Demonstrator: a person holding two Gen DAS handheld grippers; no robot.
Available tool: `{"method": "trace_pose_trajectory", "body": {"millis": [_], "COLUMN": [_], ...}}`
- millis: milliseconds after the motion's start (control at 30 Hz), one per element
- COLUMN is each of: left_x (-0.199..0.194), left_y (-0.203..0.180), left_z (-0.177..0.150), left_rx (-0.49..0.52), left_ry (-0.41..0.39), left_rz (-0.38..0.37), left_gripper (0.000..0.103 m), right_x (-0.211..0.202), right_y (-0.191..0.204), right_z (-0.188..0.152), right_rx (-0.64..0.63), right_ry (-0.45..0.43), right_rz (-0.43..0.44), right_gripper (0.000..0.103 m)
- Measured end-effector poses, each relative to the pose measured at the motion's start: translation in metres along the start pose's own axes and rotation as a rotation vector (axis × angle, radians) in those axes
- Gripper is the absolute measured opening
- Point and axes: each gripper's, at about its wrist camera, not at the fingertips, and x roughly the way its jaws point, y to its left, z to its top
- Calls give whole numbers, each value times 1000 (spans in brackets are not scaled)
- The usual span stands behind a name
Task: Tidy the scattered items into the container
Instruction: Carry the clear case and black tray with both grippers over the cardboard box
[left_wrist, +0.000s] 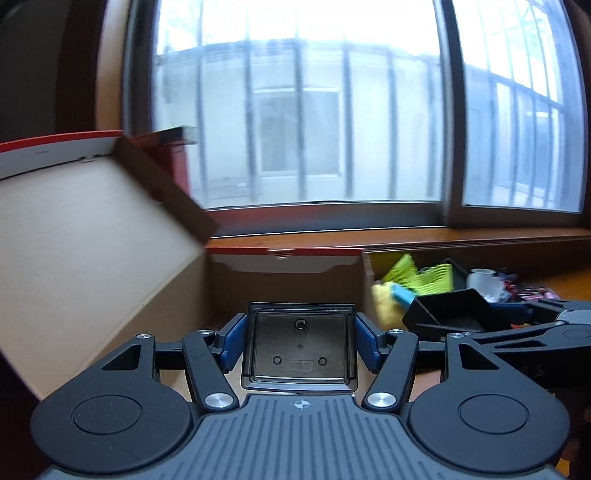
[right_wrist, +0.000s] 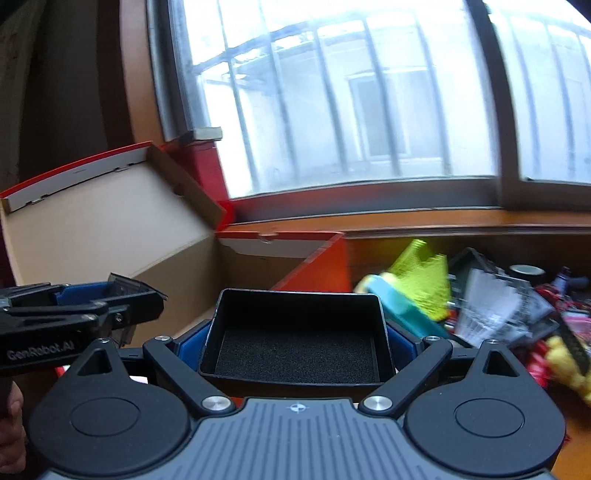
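Nearest each camera sits its own gripper body, grey and ribbed, with black linkage arms reaching forward.

Biggest thing ahead is the cardboard box (left_wrist: 92, 236), the likely container: brown inside, red and white along its edges, its lid flap raised at the left. It stands open under a wide barred window (left_wrist: 295, 110), against a wooden sill (left_wrist: 443, 234).

Next in size, to the right of the box, a heap of scattered items (right_wrist: 498, 302) lies on the wooden surface: something bright yellow-green, a light blue piece, white and red bits. All are blurred, so I cannot name them.

Right gripper (right_wrist: 295, 339): its blue pads are closed on the two side walls of a black tray (right_wrist: 295, 317), an open, rectangular box lined with dark foam. The tray is held level with its opening upward, just in front of the box's near right corner.

Left gripper (left_wrist: 300, 347): its pads are clamped on the sides of a smoky clear lid (left_wrist: 300, 347), a shallow square plastic piece held flat, over the box's open interior.

Judging by looks, both held pieces are light, rigid plastic with smooth, rather slippery walls. The lid seems thin and could flex or crack under a hard squeeze. Opposite straight sides, as now, look like the soundest place to hold either one.
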Motion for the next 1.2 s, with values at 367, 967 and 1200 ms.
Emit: {"method": "trace_pose_trajectory", "body": {"millis": [367, 967, 1200], "left_x": [5, 37, 41], "left_y": [53, 74, 80], "left_z": [-4, -9, -11], "left_rx": [-63, -98, -112], "left_ry": [8, 66, 77], "left_rz": [88, 129, 143], "left_gripper": [61, 61, 63], "right_x": [34, 79, 85], "right_y": [52, 61, 63], "right_z": [15, 27, 27], "right_rx": [-86, -126, -127], "right_ry": [-2, 46, 54], "right_rz": [96, 133, 145], "right_gripper": [94, 94, 94]}}
